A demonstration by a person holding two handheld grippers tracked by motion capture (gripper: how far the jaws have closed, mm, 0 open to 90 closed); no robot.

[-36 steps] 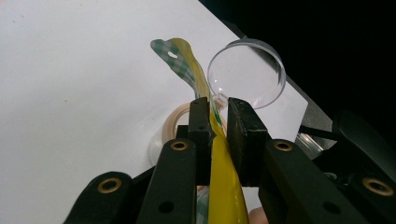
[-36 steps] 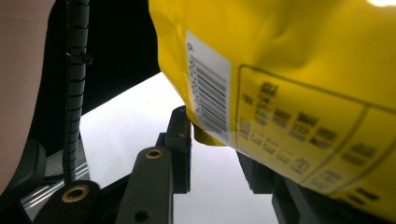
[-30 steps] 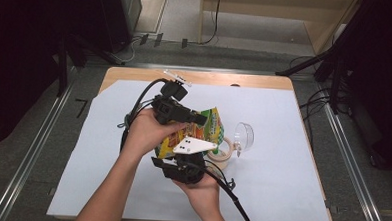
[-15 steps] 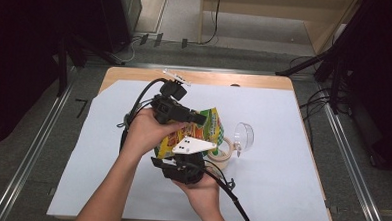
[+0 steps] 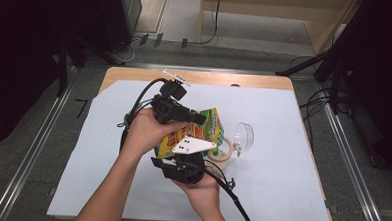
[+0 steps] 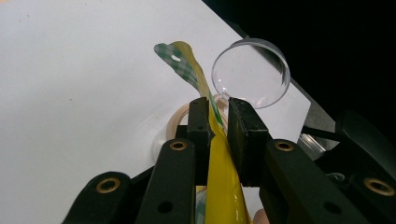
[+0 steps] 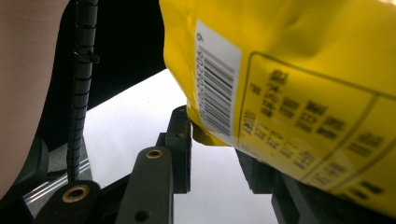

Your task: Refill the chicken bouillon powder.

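Yellow snack bag (image 5: 203,133) held above desk (image 5: 280,194), frame centre. Left tool (image 6: 217,121) pinches top seam; right tool (image 7: 212,140) clamps lower corner. Likely tearing open: keep both grips firm, pull apart evenly, avoid tape roll (image 5: 221,152).

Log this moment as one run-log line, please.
left gripper: shut on snack bag edge | right gripper: shut on bag's bottom corner | bag held above table | tape roll, clear lid idle
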